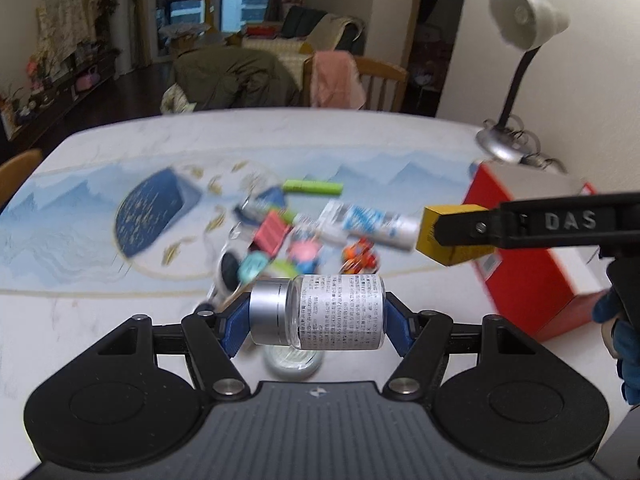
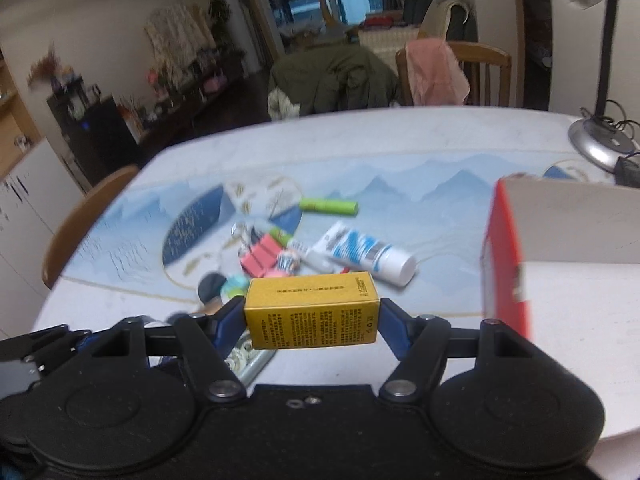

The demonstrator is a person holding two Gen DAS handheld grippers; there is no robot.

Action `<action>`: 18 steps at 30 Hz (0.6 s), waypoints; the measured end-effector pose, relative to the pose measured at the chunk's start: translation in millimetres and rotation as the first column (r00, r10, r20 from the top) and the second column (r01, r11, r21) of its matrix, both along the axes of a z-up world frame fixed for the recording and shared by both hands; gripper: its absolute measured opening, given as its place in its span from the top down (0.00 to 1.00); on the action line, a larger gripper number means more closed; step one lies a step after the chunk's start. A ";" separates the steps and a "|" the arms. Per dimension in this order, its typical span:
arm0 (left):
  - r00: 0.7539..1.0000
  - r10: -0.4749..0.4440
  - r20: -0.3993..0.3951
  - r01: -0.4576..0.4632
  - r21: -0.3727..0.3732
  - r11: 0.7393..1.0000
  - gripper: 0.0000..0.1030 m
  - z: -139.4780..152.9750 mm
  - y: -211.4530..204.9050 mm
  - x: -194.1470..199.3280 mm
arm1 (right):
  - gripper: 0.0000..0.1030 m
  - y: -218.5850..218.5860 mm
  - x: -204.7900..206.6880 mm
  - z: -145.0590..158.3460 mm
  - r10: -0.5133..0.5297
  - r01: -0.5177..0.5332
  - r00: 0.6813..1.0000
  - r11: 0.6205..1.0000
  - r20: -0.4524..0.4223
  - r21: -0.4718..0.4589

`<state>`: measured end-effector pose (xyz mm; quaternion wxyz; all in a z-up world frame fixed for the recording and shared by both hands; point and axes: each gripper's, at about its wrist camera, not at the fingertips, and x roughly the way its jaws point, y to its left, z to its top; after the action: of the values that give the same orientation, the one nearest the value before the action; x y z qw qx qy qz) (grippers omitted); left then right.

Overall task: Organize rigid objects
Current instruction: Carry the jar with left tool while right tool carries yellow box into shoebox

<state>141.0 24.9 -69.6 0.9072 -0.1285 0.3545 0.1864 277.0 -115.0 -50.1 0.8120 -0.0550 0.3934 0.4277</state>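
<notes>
Clearly both hands are loaded and mid-carry. The left claw (image 1: 316, 312) is clamped on a small clear glass bottle with a silver cap and white printed label (image 1: 320, 311), held sideways above the desk (image 1: 80, 320). The right claw (image 2: 311, 311) is clamped end to end on a yellow cardboard carton (image 2: 311, 311), just beside the red-and-white open box (image 2: 560, 240), probably the collecting place.

Judging by the pile, most of the work remains: a white-and-blue tube (image 2: 362, 252), a green cylindrical stick (image 2: 329, 206), a pink ridged clip (image 2: 260, 256) and several blurred small toys lie loose on the patterned mat.

Only the right view looks into the box, whose visible interior shows nothing. Only the left view shows a round clear lidded dish (image 1: 294, 362) beneath its bottle, and the right claw from the side.
</notes>
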 end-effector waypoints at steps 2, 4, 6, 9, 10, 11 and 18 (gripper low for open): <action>1.000 -0.024 0.010 0.024 0.003 1.000 0.34 9.4 -5.6 9.4 | 0.32 -12.8 5.9 10.0 -0.022 0.022 1.000 1.000 0.006 0.020; 0.999 -0.049 0.021 0.049 0.000 0.999 0.34 17.2 -12.4 19.5 | 0.32 -26.5 12.3 17.6 -0.046 0.046 0.999 0.998 0.009 0.037; 0.997 -0.065 0.033 0.065 0.001 0.998 0.34 23.2 -19.6 30.7 | 0.32 -38.9 17.5 23.1 -0.070 0.069 0.997 0.996 0.021 0.048; 0.993 -0.110 0.051 0.110 0.003 0.994 0.34 34.3 -32.2 50.6 | 0.32 -57.3 25.1 26.5 -0.106 0.104 0.994 0.993 0.035 0.048; 0.990 -0.127 0.058 0.127 0.011 0.992 0.34 38.0 -37.1 58.2 | 0.32 -63.3 27.9 26.4 -0.118 0.116 0.992 0.992 0.039 0.049; 0.988 -0.143 0.062 0.142 0.018 0.990 0.34 40.7 -41.4 65.8 | 0.32 -69.1 30.4 26.0 -0.128 0.126 0.991 0.991 0.046 0.046; 0.968 -0.241 0.071 0.238 0.041 0.970 0.34 53.4 -76.1 124.7 | 0.32 -113.1 52.2 17.3 -0.224 0.223 0.973 0.974 0.060 0.029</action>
<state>265.7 -51.2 -16.2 0.9378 -0.0772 0.3299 0.0761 329.2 -228.1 -32.8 0.8674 -0.0148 0.3666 0.3361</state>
